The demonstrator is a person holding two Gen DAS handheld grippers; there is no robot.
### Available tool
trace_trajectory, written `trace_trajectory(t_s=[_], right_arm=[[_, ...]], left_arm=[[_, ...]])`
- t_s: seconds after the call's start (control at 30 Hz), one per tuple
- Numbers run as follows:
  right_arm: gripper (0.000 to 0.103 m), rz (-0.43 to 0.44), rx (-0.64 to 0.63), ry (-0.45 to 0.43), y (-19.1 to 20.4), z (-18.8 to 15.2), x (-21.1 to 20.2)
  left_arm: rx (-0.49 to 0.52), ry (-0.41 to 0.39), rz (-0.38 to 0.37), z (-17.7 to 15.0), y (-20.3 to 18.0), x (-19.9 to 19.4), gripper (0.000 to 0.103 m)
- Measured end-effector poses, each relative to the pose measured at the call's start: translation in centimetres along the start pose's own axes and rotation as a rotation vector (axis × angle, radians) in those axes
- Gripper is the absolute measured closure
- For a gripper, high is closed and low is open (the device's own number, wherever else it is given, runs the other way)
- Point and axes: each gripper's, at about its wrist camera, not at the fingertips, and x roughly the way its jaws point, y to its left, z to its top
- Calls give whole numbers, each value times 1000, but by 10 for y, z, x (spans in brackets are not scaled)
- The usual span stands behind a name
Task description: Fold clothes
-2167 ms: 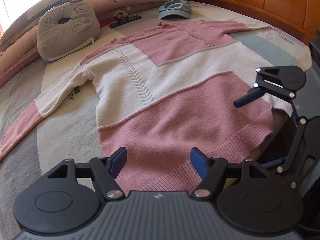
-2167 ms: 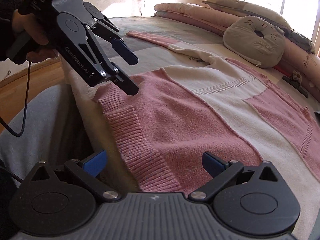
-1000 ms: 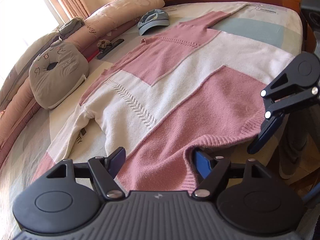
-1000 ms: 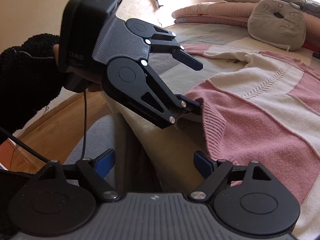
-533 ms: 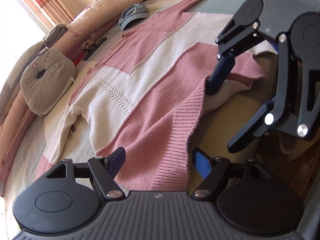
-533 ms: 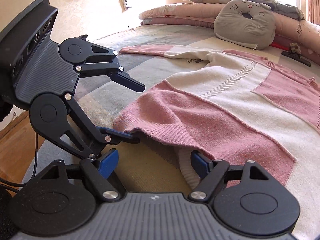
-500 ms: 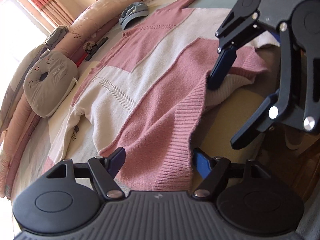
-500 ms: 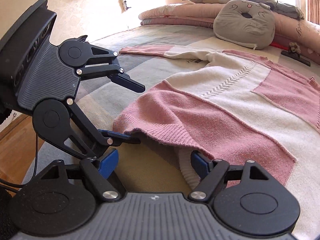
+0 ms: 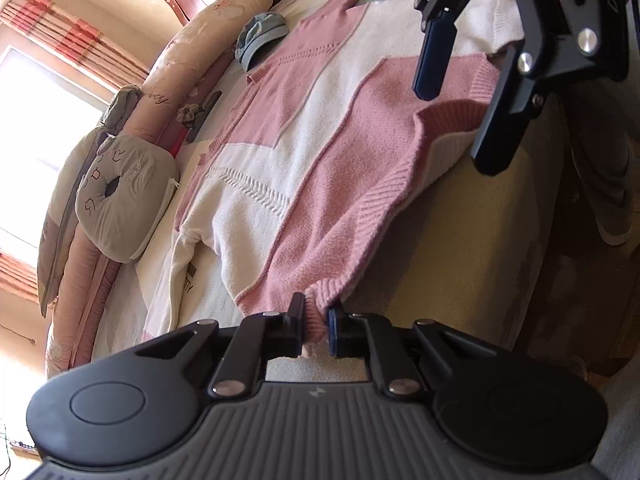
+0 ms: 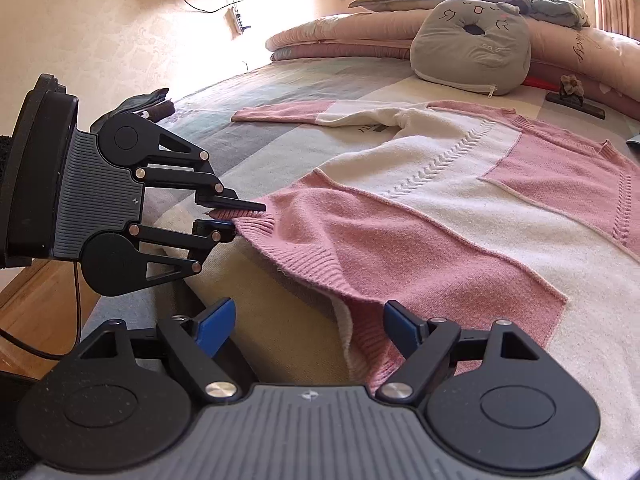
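Pink and cream knit, a sweater point(image 10: 440, 216) is spread flat on a bed point(image 10: 280, 84), its ribbed hem at the mattress edge. One hem corner is pinched by the left gripper point(image 9: 314, 326). The right gripper point(image 10: 308, 322) is held wide apart at the other corner, gripping nothing

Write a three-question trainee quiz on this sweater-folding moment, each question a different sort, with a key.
1. True or false: the left gripper is shut on the sweater hem.
2. Multiple choice: the right gripper is A) shut on the hem, B) open at the other hem corner, C) holding the cat-face cushion.
3. Fill in: the blue item lying beyond the sweater's collar is a ____.

Key: 1 true; 2 B; 3 cap.
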Motion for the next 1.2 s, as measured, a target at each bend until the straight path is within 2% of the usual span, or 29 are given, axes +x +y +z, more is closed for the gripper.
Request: trace_trajectory(t_s=[0.13, 0.23, 0.3, 0.5, 0.53, 0.57, 0.63, 0.77, 0.9, 1.03, 1.1, 1.13, 1.2], right_arm=[[14, -11, -4, -22, -5, -4, -20], [12, -53, -9, -30, -13, -7, -30], [12, -109, -15, -24, -21, -7, -32], [12, -363, -49, 19, -59, -12, -25], [12, -382, -35, 28, -66, -13, -24], [12, -395, -21, 34, -74, -15, -23], [12, -392, 14, 40, -87, -19, -22], [12, -378, 75, 98, -107, -37, -16], [8, -369, 61, 89, -113, -61, -38], [9, -348, 92, 104, -121, -72, -61], [12, -367, 62, 111, -114, -68, -63], [13, -369, 53, 102, -110, -65, -64], [13, -312, 36, 45, -99, -56, -67]], left_arm=[[-51, 26, -90, -10, 11, -19, 93], [-50, 68, -161, -19, 13, -26, 86], [-28, 85, -164, -26, 16, -30, 84], [-109, 75, -77, -28, 50, -36, 83], [-149, 55, -67, -25, 57, -34, 78], [-200, 37, -63, -20, 64, -30, 67], [-312, 3, -81, -11, 77, -17, 55], [-582, -27, -171, 3, 97, 28, 55], [-747, -17, -239, 2, 103, 69, 56], [-795, 33, -280, -6, 96, 95, 55], [-802, 42, -283, -8, 96, 98, 48], [-805, 46, -284, -9, 96, 100, 48], [-812, 55, -286, -11, 96, 103, 48]])
